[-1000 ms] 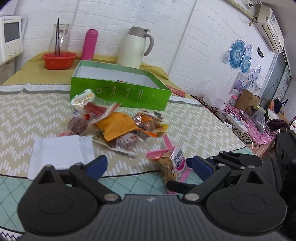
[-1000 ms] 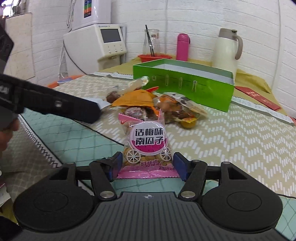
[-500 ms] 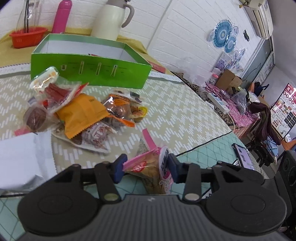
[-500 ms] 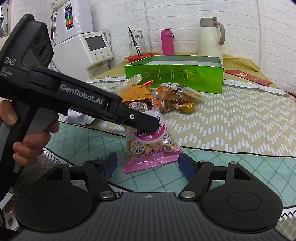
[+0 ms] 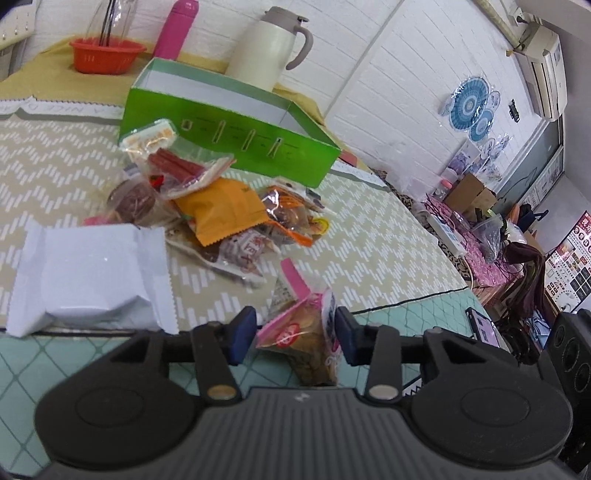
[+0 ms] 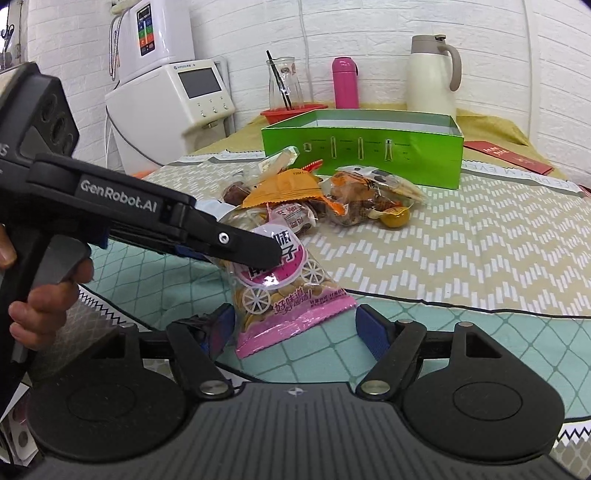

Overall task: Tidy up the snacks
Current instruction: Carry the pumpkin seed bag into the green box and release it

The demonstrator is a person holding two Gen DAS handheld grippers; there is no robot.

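A pink bag of seeds [image 6: 284,291] hangs tilted from my left gripper [image 5: 295,332], which is shut on its upper part; the bag also shows between the fingers in the left wrist view [image 5: 303,328]. My right gripper [image 6: 295,328] is open, its fingers on either side of the bag's lower end, not touching it. A pile of snack packets [image 5: 221,206] lies on the table in front of an open green box [image 5: 229,122]. The pile [image 6: 325,199] and the box [image 6: 365,147] also show in the right wrist view.
A white packet [image 5: 92,273] lies left of the pile. Behind the box stand a cream jug [image 5: 269,48], a pink bottle [image 5: 173,29] and a red bowl [image 5: 105,55]. A white machine [image 6: 170,107] stands at the far left. The table edge [image 5: 417,299] drops off at right.
My left gripper has closed on the pink bag and lifted its top off the table. My right gripper has drawn back a little and stays open.
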